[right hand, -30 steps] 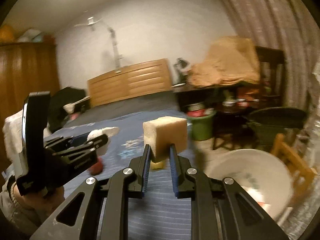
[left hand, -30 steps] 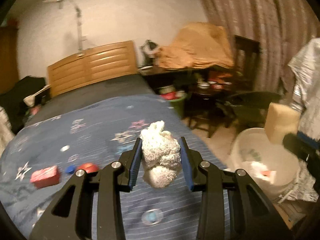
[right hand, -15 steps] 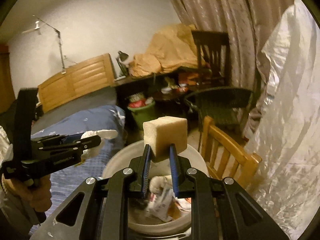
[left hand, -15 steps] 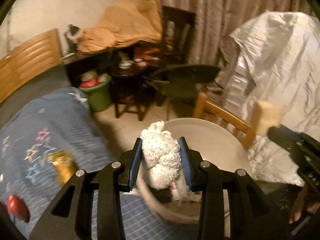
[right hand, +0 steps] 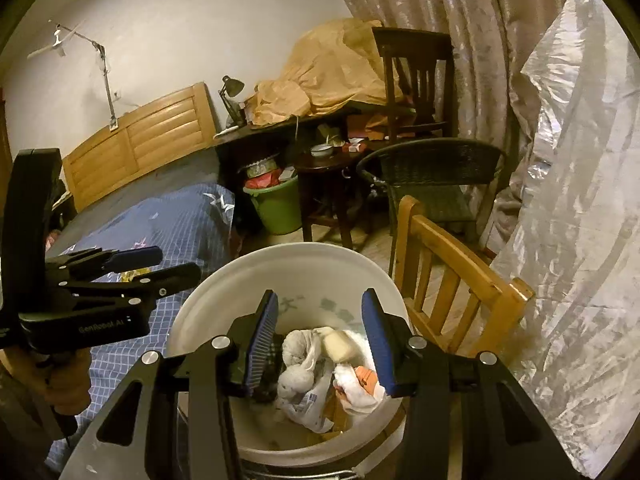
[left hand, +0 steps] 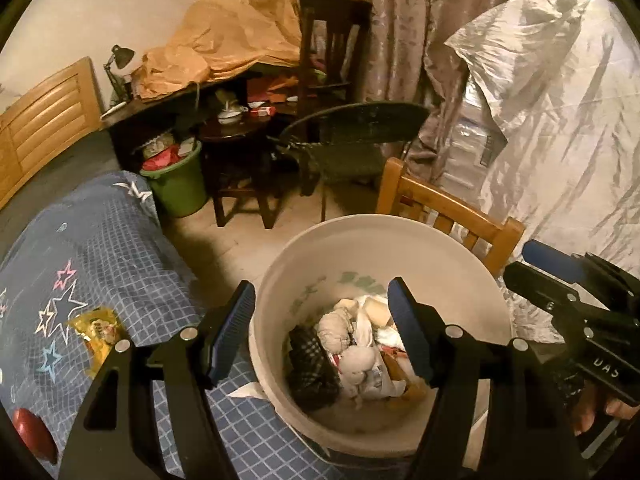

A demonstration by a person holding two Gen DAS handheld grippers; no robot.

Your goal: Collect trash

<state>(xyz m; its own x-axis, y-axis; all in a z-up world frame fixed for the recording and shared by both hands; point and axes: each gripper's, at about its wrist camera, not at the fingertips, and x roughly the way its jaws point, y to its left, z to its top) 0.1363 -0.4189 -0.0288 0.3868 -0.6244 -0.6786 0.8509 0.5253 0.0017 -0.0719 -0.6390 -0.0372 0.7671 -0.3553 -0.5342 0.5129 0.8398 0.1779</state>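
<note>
- Two black grippers with blue pads hang over one round white plastic bucket (left hand: pixel 276 292): the left gripper (left hand: pixel 322 330) and the right gripper (right hand: pixel 320 338).
- Both have just been opening; their jaws stand apart with nothing between the pads.
- In the bucket lie one crumpled white paper wad (right hand: pixel 298 374) and one tan sponge block (right hand: pixel 338 345), seemingly among other scraps.
- On the blue checked bedspread (left hand: pixel 120 240) lie one yellow wrapper (left hand: pixel 98 332) and one red round object (left hand: pixel 32 432).
</note>
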